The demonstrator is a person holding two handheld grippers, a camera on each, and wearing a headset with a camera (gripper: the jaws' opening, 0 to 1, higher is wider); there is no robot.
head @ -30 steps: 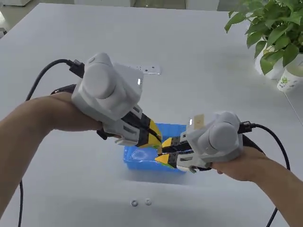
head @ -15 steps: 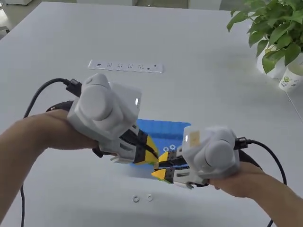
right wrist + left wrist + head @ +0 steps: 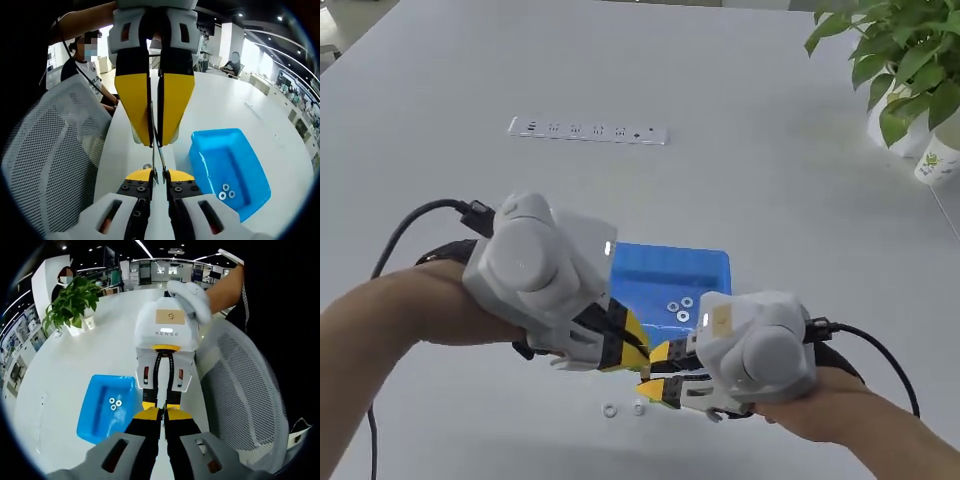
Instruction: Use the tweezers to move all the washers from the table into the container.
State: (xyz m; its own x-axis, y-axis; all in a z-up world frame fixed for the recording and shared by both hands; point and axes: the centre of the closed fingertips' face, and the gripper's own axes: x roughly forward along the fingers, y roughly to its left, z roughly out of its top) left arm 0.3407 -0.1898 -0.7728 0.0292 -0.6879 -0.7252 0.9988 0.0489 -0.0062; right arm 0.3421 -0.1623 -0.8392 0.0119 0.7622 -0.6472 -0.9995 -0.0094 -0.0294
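"Two claws, tip to tip: what do they hold?" (Pupil)

"Left gripper (image 3: 640, 348) and right gripper (image 3: 654, 378) are both clenched on the thin steel tweezers (image 3: 159, 157). The long axis of the tool runs straight from one jaw pair into the other. Which end is the pointed one cannot be told." (Tutor)

"Where does the work lie from those jaws?" (Pupil)

"Two small round metal washers (image 3: 609, 410) rest side by side on the pale grey tabletop (image 3: 770, 180). They are just beside the right gripper's jaw tips, on the person's side. The blue rectangular plastic container (image 3: 665, 265) sits near the jaws on their far side, with three washers inside." (Tutor)

"So which way must the tool turn?" (Pupil)

"By this reading, downward and toward the person. The axis appears to pass over the table washers rather than point at them. The right gripper is the nearer." (Tutor)
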